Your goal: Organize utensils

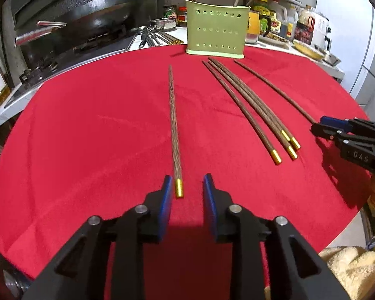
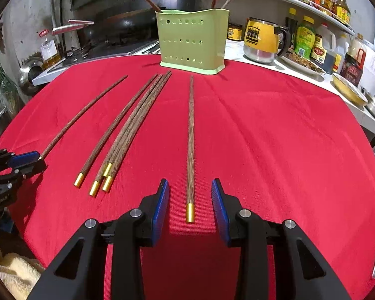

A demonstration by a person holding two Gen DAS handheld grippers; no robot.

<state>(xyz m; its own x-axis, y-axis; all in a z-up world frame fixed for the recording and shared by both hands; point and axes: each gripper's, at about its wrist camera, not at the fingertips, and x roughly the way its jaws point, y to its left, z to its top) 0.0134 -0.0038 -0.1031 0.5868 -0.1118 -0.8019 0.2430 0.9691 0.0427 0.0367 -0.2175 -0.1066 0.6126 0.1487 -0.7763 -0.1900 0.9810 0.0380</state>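
Several brown wooden chopsticks with gold caps lie on a red cloth. In the left wrist view my left gripper (image 1: pixel 187 186) is open, one chopstick (image 1: pixel 174 130) lying with its gold end just inside the left finger. A bundle (image 1: pixel 252 110) lies to its right, then a lone chopstick (image 1: pixel 275 90) whose near end meets my right gripper (image 1: pixel 320 125). In the right wrist view my right gripper (image 2: pixel 190 191) is open around the gold end of that chopstick (image 2: pixel 190 145). The bundle (image 2: pixel 130 130) lies left of it. The green perforated holder (image 1: pixel 215 30) (image 2: pixel 192 42) stands at the cloth's far edge with a few chopsticks in it.
A stove with a black wok (image 1: pixel 87 17) stands at the back left. Metal utensils (image 1: pixel 150 37) lie on the counter beside the holder. A yellow mug (image 2: pixel 262 40), sauce bottles (image 2: pixel 305 37) and dishes crowd the counter at the right. A cream towel (image 1: pixel 357 270) lies below the table edge.
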